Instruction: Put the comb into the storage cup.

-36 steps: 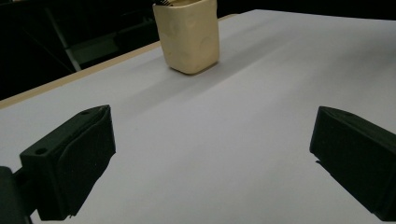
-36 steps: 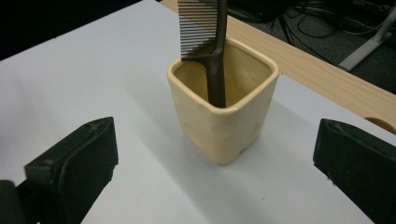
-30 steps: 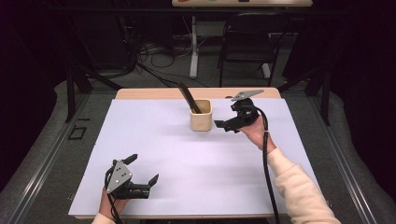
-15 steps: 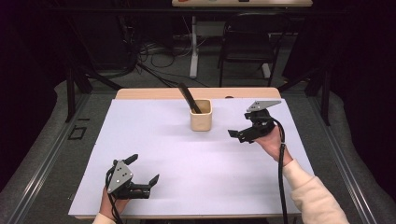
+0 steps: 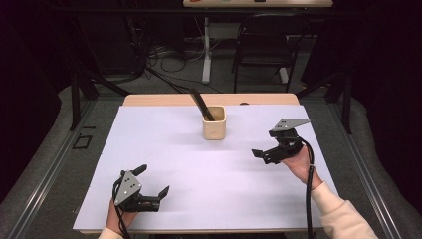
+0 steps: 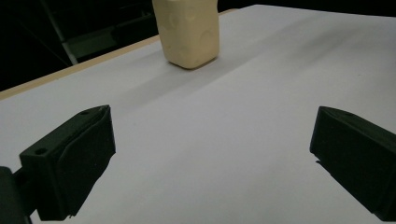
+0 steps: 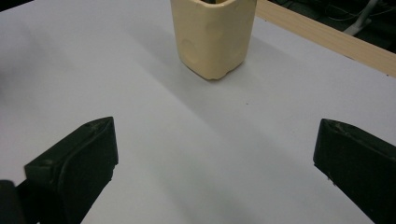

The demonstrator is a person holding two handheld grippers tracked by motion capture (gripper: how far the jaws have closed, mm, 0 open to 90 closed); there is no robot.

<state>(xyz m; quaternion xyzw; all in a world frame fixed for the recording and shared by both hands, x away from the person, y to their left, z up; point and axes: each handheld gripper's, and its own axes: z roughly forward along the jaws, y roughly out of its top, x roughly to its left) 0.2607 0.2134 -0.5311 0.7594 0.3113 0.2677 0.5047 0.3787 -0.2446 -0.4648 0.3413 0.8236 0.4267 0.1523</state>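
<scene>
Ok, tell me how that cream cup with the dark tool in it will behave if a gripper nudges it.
The cup stands taller than wide, so it may tip. The dark tool leans out past its rim, probably pulling it that way. The white table cover looks smooth, so it could also slide.

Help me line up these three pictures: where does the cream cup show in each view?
High view: the cream cup stands at the far middle of the white sheet, a dark utensil leaning out of it.
Left gripper view: top centre, beyond the open claw.
Right gripper view: top centre, ahead of the open claw.
Shared landmark: the table's wooden edge behind the cup.
</scene>
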